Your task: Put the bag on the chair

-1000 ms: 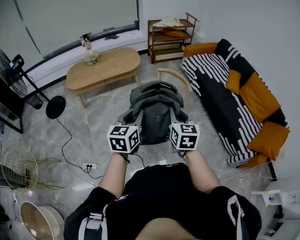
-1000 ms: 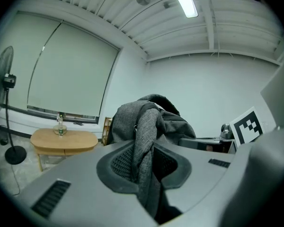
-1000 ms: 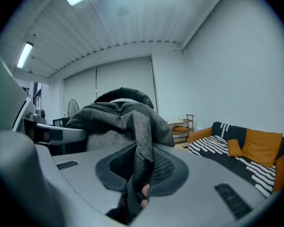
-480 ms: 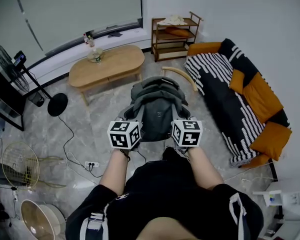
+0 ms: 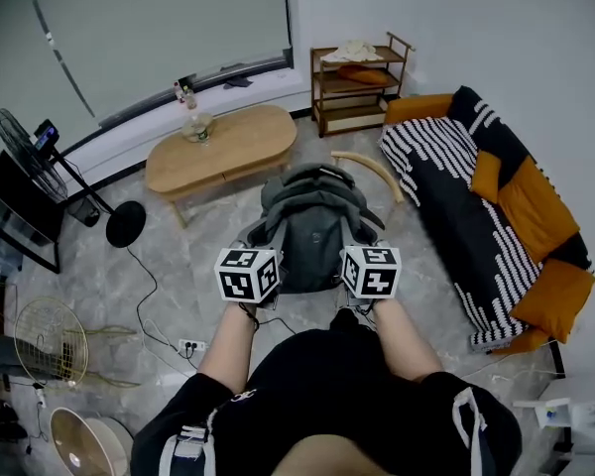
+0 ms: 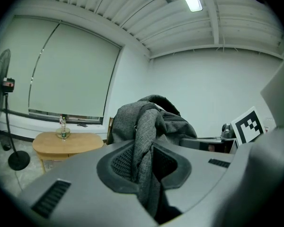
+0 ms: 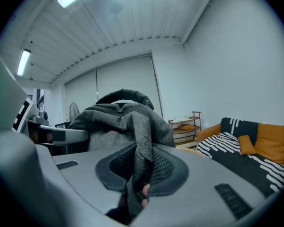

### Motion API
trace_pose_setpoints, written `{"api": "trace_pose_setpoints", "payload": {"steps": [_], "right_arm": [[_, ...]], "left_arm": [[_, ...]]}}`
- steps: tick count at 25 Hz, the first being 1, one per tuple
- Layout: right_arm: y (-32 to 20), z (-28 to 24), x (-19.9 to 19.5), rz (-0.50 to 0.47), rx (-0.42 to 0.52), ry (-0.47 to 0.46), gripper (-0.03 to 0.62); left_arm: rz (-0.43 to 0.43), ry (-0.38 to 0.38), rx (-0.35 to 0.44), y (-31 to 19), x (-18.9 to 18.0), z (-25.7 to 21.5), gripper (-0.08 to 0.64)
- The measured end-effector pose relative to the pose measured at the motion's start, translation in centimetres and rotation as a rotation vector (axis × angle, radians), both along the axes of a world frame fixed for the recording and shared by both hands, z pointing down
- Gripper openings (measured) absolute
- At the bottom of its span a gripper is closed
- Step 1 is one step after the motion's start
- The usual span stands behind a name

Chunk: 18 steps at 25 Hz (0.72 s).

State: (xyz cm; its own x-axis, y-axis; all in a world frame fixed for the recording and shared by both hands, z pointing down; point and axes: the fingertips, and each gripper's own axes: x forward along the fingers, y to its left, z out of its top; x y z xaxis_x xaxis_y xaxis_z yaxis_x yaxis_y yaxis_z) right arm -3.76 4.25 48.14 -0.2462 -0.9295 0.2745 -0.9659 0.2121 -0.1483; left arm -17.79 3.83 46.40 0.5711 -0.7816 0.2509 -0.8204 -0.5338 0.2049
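Note:
A grey backpack (image 5: pixel 309 222) hangs in the air in front of me, held by its two shoulder straps. My left gripper (image 5: pixel 254 249) is shut on the left strap (image 6: pixel 143 160), the fabric pinched between its pads. My right gripper (image 5: pixel 362 247) is shut on the right strap (image 7: pixel 141 160) the same way. The bag's body (image 6: pixel 173 124) rises beyond the left jaws, and the bag (image 7: pixel 114 119) also fills the middle of the right gripper view. A wooden chair (image 5: pixel 369 167) with a curved back stands just behind the bag, mostly hidden by it.
An oval wooden coffee table (image 5: pixel 223 147) with a bottle stands at the back left. A striped sofa (image 5: pixel 486 206) with orange cushions runs along the right. A wooden shelf (image 5: pixel 357 87) is at the back wall. A standing fan (image 5: pixel 40 147) and floor cables (image 5: pixel 159 305) lie to the left.
I have stepped forward a little with the bag; the table, shelf and sofa have shifted down and right in the head view. Both grippers keep their hold on the straps.

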Motion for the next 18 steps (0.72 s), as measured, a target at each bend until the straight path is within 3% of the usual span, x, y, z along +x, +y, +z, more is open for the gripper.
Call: {"api": "trace_pose_setpoints", "payload": {"steps": [18], "right_arm": [[-27.0,0.4,15.1,-0.023,-0.061,-0.03,0.066]], "left_arm": [[-0.033,-0.022,-0.099,-26.3,15.1,0.6,0.067]]}}
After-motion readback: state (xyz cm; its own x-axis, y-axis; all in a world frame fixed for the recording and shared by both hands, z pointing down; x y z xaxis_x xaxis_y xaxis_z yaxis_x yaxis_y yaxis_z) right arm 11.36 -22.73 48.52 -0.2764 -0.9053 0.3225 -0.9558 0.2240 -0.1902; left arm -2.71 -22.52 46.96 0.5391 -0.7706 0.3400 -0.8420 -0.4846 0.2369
